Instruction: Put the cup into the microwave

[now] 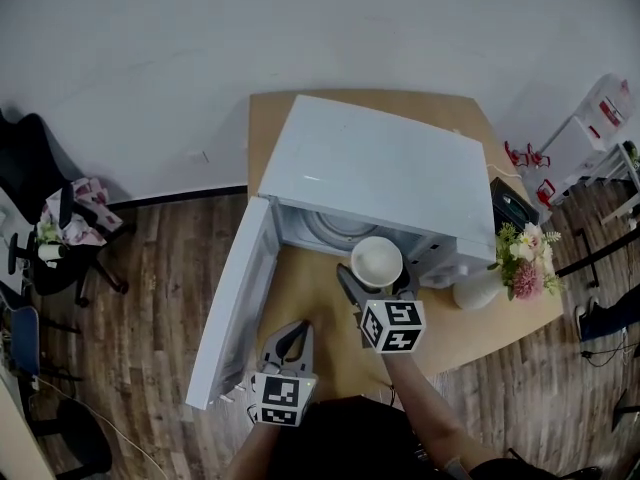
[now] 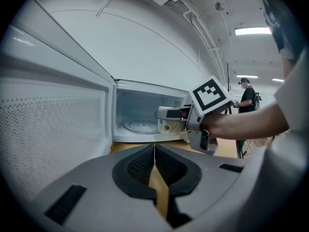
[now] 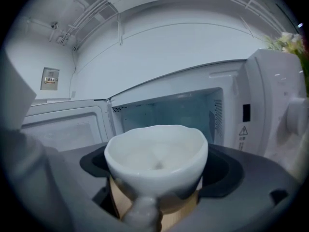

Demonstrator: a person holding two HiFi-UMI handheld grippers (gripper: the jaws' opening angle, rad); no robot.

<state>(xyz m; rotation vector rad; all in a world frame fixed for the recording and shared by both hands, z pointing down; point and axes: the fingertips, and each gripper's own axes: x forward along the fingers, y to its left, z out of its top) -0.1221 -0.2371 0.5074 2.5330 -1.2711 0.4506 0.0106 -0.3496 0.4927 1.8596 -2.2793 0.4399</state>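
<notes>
Door [image 1: 236,303] stands open, left of centre. My right gripper [image 1: 376,274], jaws clamped on the cup [image 3: 157,153], holds it at the microwave [image 1: 372,164] mouth, not yet on the turntable [image 1: 338,230]. Left gripper [image 1: 293,336], jaws together, empty, lower centre. Left to do: set the cup in, release.

Head view: looks steeply down from overhead on the microwave [image 1: 380,168]. Gripper views: low, level, facing its open front, the right one nearer. Shared by all: that opening.

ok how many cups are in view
1: a white cup gripped by the right hand-held gripper, at the mouth of the open microwave. None shows inside it, though its far corners are hidden.
</notes>
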